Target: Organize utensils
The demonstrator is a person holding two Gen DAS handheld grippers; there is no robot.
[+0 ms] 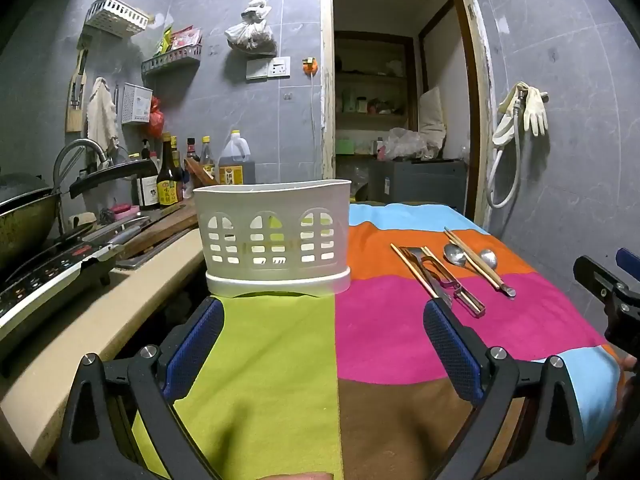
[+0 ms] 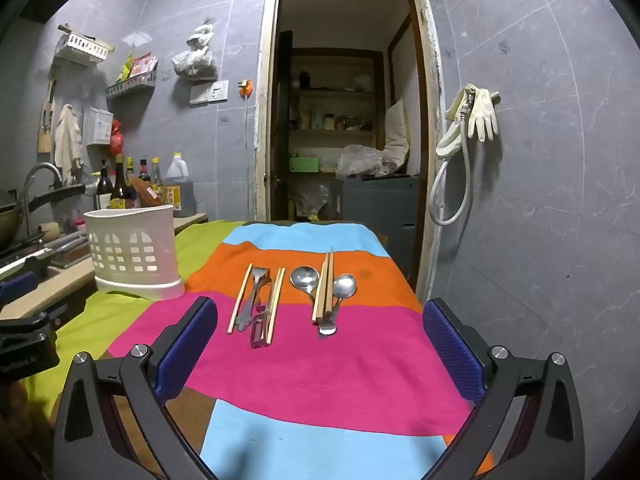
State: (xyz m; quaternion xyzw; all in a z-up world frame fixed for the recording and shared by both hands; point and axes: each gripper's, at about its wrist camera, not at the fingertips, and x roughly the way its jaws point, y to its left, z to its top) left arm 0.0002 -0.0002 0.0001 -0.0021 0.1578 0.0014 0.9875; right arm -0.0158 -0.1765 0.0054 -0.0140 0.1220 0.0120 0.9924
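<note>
So far nothing is sorted, I think. On the left, the white holder stands on the green part of the cloth, and I see no utensil inside it through the openings. To the right lie a fork, a peeler and loose chopsticks, then two spoons with a chopstick pair between them. My left tool is wide open just before the holder. My right tool is also open and empty, the utensils a little ahead, between its fingers.
</note>
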